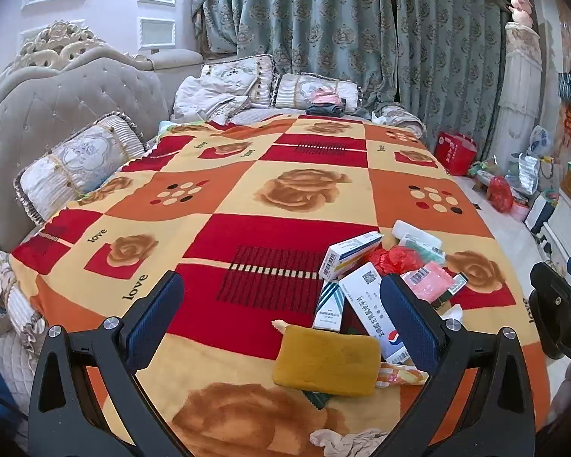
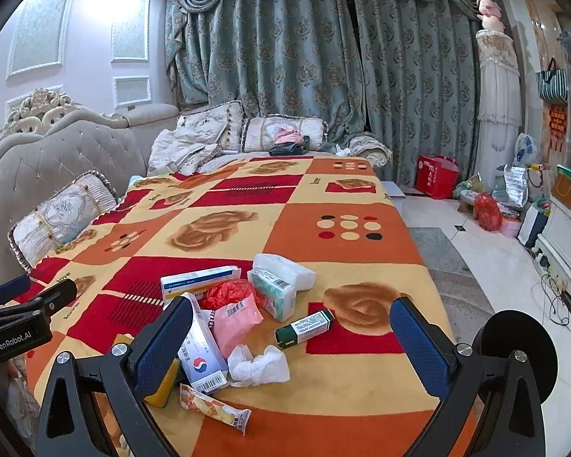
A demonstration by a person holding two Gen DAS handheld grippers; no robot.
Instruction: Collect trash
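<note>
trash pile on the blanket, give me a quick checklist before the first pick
1. Left claw open and empty: ok.
2. Right claw open and empty: ok.
3. Crumpled white tissue lies free between the right claw's fingers, nothing on top: ok.
4. Green and white box lies apart from the pile, easy to single out: ok.
5. Yellow sponge rests partly on other trash, so lifting it may shift them: not ok.
6. Bin or bag for the trash within reach: cannot tell, none shows near the blanket.
</note>
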